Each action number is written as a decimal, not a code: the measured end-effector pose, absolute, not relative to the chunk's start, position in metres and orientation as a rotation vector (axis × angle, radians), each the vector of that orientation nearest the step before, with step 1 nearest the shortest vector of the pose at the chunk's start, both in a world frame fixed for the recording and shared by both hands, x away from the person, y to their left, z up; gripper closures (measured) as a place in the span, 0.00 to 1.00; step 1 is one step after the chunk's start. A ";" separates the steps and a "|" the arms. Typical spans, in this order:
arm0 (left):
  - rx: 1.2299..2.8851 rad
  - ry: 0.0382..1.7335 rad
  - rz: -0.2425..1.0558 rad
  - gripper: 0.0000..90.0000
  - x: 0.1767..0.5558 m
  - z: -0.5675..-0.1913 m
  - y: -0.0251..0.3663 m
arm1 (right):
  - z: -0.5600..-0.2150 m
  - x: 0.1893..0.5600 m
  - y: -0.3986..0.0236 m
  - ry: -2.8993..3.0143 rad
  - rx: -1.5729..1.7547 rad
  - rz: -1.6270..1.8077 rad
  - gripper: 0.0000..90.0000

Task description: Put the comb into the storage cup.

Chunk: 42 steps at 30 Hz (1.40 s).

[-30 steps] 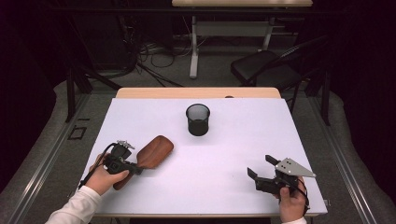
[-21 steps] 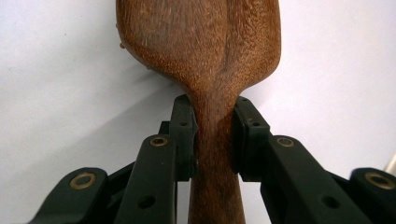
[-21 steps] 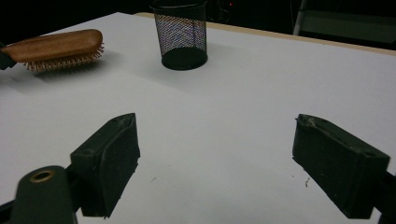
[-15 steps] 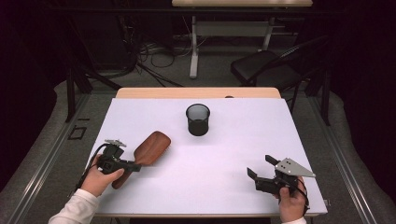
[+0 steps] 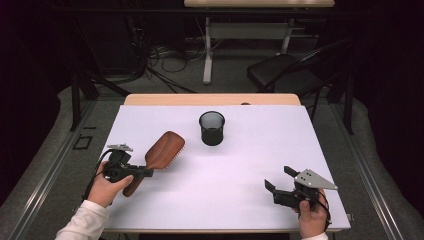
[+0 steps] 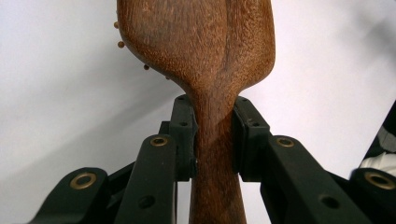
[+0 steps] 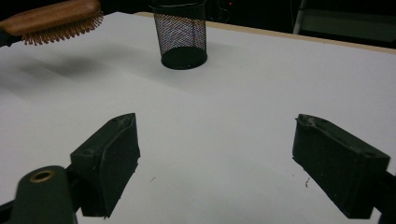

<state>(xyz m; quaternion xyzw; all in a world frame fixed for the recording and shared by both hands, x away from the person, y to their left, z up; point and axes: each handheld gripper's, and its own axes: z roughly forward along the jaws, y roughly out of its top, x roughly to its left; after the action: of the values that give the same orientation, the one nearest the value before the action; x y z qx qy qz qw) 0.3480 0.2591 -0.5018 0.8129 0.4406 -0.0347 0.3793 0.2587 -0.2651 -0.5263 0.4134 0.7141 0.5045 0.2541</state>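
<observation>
A wooden hairbrush [image 5: 162,152] with a brown paddle back hangs over the left side of the white table, bristles facing down. My left gripper [image 5: 145,173] is shut on its handle; in the left gripper view the two jaws press the narrow neck of the hairbrush [image 6: 212,121] from both sides. A black mesh cup [image 5: 212,128] stands upright near the table's middle back. My right gripper [image 5: 279,180] rests at the front right, open, with bare table between its jaws. The right gripper view has the mesh cup [image 7: 180,32] ahead and the hairbrush [image 7: 56,18] raised at upper left.
The white table top [image 5: 250,165] has a wooden strip along its far edge. Beyond it on the floor are cables, a table leg and a dark chair [image 5: 285,72]. A person's hands and white sleeves hold both grippers at the front edge.
The left hand has lifted the hairbrush a little off the table and shifted slightly left. The right gripper has stayed where it was.
</observation>
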 end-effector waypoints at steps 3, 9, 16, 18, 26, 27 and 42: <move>2.062 1.115 -0.080 0.81 0.349 -0.498 0.256 | -0.526 0.259 -0.265 1.940 1.126 1.374 0.16; 2.052 1.087 -0.062 0.81 0.350 -0.490 0.249 | -0.527 0.259 -0.266 1.940 1.126 1.370 0.16; 2.029 1.049 -0.059 0.81 0.352 -0.480 0.242 | -0.527 0.259 -0.265 1.940 1.124 1.371 0.16; 2.020 1.042 -0.057 0.82 0.352 -0.478 0.239 | -0.527 0.259 -0.265 1.940 1.123 1.370 0.16; 2.018 1.007 -0.044 0.81 0.352 -0.471 0.230 | -0.526 0.259 -0.266 1.940 1.125 1.371 0.16; 2.014 1.004 -0.046 0.81 0.352 -0.470 0.229 | -0.527 0.259 -0.266 1.940 1.126 1.370 0.16; 1.981 0.940 -0.050 0.81 0.353 -0.457 0.212 | -0.527 0.259 -0.266 1.938 1.125 1.370 0.16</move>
<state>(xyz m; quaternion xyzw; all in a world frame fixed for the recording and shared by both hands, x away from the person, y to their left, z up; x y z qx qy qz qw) 0.3531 0.2121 -0.4572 0.8034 0.3815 -0.0204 0.4567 0.2594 -0.2660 -0.5270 0.4143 0.7136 0.5043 0.2545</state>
